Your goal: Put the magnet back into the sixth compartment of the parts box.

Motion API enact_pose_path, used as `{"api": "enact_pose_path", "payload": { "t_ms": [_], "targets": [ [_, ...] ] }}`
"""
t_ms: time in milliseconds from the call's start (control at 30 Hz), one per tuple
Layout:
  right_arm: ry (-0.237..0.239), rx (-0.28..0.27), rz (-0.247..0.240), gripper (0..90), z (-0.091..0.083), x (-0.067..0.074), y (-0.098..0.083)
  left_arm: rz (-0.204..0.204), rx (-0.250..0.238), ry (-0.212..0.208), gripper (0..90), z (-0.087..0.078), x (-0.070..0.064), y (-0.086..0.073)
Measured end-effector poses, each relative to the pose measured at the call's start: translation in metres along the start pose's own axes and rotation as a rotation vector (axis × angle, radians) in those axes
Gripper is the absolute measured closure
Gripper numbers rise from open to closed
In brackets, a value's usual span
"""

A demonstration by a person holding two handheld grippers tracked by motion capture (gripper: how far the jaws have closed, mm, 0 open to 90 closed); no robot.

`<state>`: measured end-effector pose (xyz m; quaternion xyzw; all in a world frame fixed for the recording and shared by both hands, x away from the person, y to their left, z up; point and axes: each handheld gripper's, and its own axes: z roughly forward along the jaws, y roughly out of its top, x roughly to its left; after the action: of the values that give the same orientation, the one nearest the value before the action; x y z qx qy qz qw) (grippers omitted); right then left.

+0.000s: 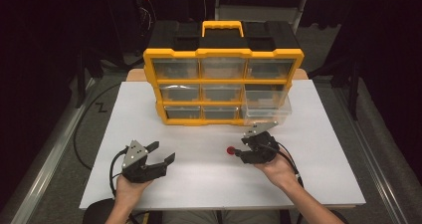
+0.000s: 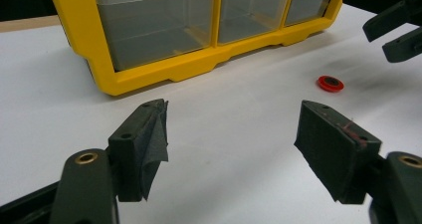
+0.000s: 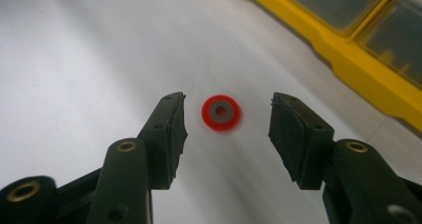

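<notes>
From the high view I see my right tool point(image 1: 238, 152) low over the white counter point(image 1: 199, 184) at about 4 o'clock from the counter's middle, its jaws spread apart with nothing between the pads, pointing at a small red ring point(image 1: 231, 151) that lies flat just off their tips. My left tool point(image 1: 161, 154) sits at about 7 o'clock, jaws wide apart and empty. A yellow drawer organizer point(image 1: 222, 79) stands at 12 o'clock, with one clear drawer point(image 1: 266, 109) at its lower right pulled out.
</notes>
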<state>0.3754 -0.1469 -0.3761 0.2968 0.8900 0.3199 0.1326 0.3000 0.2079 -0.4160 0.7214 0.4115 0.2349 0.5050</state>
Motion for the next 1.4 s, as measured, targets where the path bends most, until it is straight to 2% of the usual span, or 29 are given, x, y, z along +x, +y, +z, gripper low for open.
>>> {"api": "enact_pose_path", "payload": {
  "t_ms": [467, 567, 800, 933, 967, 1100, 1400],
  "targets": [
    [0.009, 0.088, -0.032, 50.8, 0.01, 0.001, 0.011, 0.0, 0.001, 0.0, 28.5, 0.001, 0.001, 0.0],
    [-0.003, 0.127, -0.062, 50.9, 0.015, 0.004, 0.014, -0.001, 0.0, 0.0, 28.5, 0.001, 0.001, 0.0],
    [0.0, 0.184, -0.087, 50.9, 0.023, 0.007, 0.018, 0.0, 0.006, 0.01, 28.6, 0.001, 0.001, 0.0],
    [0.014, 0.21, -0.077, 51.3, 0.026, 0.007, 0.021, -0.01, 0.008, 0.014, 28.6, 0.002, 0.002, 0.0],
    [0.018, 0.228, -0.074, 51.7, 0.029, 0.007, 0.023, -0.009, 0.01, 0.025, 28.7, 0.002, 0.002, 0.0],
    [0.025, 0.262, -0.082, 51.7, 0.035, 0.008, 0.027, -0.003, 0.01, 0.022, 28.7, 0.002, 0.001, 0.0],
    [0.014, 0.307, -0.086, 51.7, 0.047, 0.006, 0.035, 0.0, 0.01, 0.013, 28.7, 0.002, 0.0, 0.0]
  ]
}}
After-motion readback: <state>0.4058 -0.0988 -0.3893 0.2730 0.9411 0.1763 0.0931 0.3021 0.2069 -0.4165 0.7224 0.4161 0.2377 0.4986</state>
